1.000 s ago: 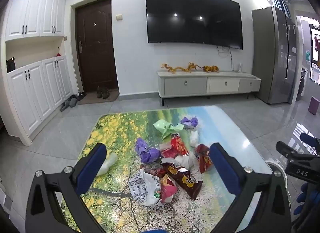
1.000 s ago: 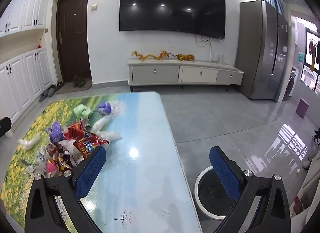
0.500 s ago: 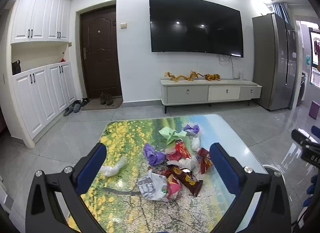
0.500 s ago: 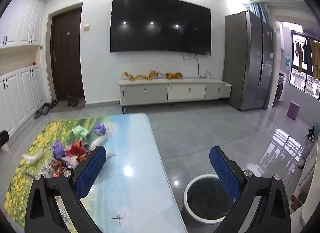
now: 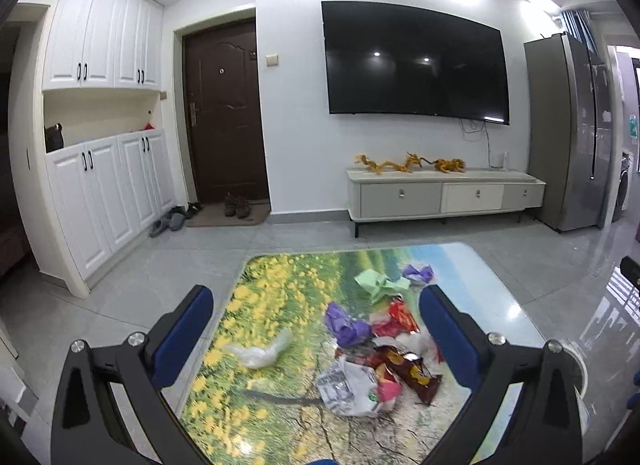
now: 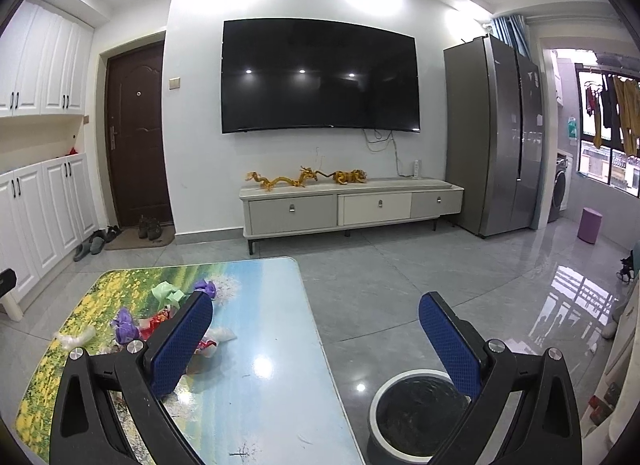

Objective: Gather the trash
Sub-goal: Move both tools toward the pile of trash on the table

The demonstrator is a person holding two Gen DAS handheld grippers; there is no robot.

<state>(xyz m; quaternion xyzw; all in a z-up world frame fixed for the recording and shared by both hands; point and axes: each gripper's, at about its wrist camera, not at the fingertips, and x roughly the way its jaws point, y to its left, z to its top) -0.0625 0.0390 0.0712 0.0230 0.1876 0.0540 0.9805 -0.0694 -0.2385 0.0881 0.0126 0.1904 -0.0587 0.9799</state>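
You're pulling both grippers up and back from the table [image 5: 280, 277] — over the last second the trash pile has been shrinking in both views and more wall and ceiling is showing. The pile itself isn't changing; nothing has left it.

Left gripper [image 5: 316, 337]: jaws spread wide, holding nothing. It's hanging above the trash pile [image 5: 376, 349], well clear of it. The pile is sitting on the right half of the table: purple wrapper [image 5: 346, 327], green paper [image 5: 378, 283], dark chip bag [image 5: 408, 371], white printed bag [image 5: 348, 387]. A clear plastic scrap [image 5: 260, 351] is lying apart, just left of the rest.

Right gripper [image 6: 316, 341]: also spread wide and empty. It's hovering over the table's right edge, with the trash bin [image 6: 416, 409] on the floor just beside the table, partly behind the right finger (dark liner, looks empty from here, can't confirm).

Meaning for the task: zero pieces collected, and you're getting farther from a grasp, not closer. Probably just a reset pose. My read on the next move: drop the left one onto the nearest loose item (white printed bag or chip bag), pinch, then carry it across to the bin. Watch the crumpled foil, it's likely to slip between the pads.
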